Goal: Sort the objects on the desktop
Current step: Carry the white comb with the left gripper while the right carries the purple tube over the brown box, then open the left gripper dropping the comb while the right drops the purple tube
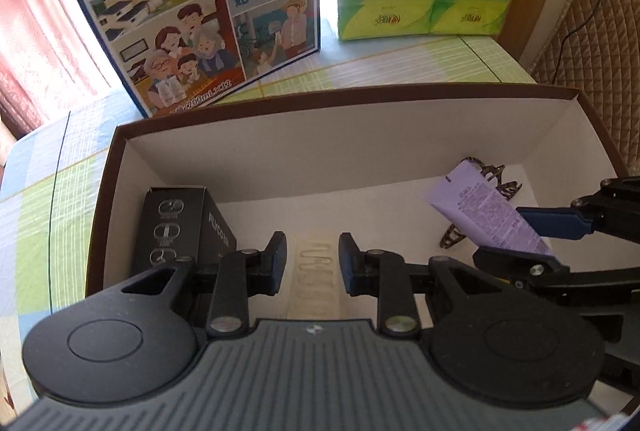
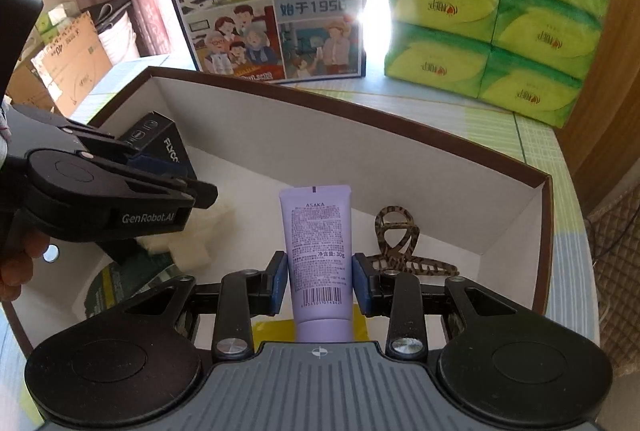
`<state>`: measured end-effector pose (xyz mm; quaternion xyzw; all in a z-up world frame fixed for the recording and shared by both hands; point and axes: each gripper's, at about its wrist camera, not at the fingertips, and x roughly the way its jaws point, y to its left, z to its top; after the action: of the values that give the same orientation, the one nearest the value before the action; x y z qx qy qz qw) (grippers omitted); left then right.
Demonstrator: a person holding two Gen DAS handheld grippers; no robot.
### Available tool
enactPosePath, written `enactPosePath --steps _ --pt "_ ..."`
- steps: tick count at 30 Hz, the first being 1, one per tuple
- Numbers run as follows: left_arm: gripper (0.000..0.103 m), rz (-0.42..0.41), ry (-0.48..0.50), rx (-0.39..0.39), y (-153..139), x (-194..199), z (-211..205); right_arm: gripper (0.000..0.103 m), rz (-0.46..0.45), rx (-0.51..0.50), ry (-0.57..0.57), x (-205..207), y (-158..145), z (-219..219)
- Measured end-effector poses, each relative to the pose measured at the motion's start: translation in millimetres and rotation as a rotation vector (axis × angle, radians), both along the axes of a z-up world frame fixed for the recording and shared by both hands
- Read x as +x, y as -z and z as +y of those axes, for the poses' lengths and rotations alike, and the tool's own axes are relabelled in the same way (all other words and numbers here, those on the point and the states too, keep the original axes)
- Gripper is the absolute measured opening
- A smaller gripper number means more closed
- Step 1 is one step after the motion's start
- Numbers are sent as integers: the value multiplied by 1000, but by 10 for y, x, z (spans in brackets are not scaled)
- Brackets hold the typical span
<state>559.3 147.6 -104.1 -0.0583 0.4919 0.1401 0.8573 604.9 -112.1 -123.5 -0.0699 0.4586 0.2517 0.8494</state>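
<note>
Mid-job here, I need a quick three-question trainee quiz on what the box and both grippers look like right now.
1. True or false: the right gripper holds the purple tube over the open box.
2. What lies in the box just to the right of the tube?
A. a tortoiseshell hair claw
B. a pair of scissors
C. a green tissue pack
3. Fill in: the left gripper has its jaws ____, with nothing between them, near the black carton.

Key
1. True; the jaws press on both sides of the tube.
2. A, the hair claw; the tissue packs stand outside, behind the box.
3. open
</note>
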Motion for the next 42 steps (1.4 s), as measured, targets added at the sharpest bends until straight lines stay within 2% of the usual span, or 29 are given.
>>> enactPosePath --steps 9,17,19,21,25,27,29,35,42 --pt "24 -27 -4 25 -95 -27 68 32 18 -11 -4 38 75 44" --pt "39 -42 -29 34 -178 -122 144 32 -29 0 -28 55 86 157" --pt "52 -53 -35 33 -219 -169 156 39 -43 0 -29 51 61 168" --pt "60 -73 -40 29 -273 -237 167 69 -57 3 -32 19 22 152" --pt "73 -99 -47 31 -364 -380 164 79 -71 2 -36 -68 -48 90" --pt "81 -111 -52 23 -403 -454 153 87 -67 2 -30 -113 -74 52" --pt "84 -127 -56 15 -448 -536 136 94 -68 8 -28 -176 -112 8" --pt "87 -172 -71 -3 -584 -799 57 101 -80 35 11 -411 -254 -153" --pt "89 -207 -86 -17 -728 -1170 -126 101 -94 74 55 -748 -403 -336"
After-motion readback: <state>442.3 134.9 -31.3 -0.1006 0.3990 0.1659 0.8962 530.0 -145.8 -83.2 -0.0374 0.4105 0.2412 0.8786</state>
